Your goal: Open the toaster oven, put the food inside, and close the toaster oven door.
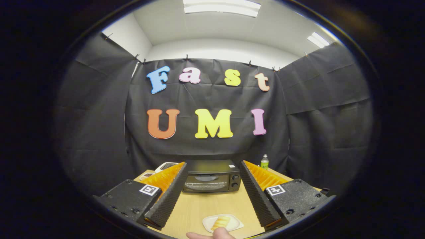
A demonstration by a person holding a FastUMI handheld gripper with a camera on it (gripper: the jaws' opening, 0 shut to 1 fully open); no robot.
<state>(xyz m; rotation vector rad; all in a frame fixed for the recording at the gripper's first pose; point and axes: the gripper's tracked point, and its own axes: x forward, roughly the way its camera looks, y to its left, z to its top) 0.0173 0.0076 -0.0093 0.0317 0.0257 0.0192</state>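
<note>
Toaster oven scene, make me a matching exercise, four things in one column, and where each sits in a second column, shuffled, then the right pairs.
Things:
1. toaster oven
2. plate of food
3. green-labelled bottle
4. gripper

Places or states:
A. near on the table, between the fingers
B. open, holding nothing
C. behind the oven's right side
D. far end of the table, door closed

Pairs: 1-D, 2-A, 3-C, 4-B
</note>
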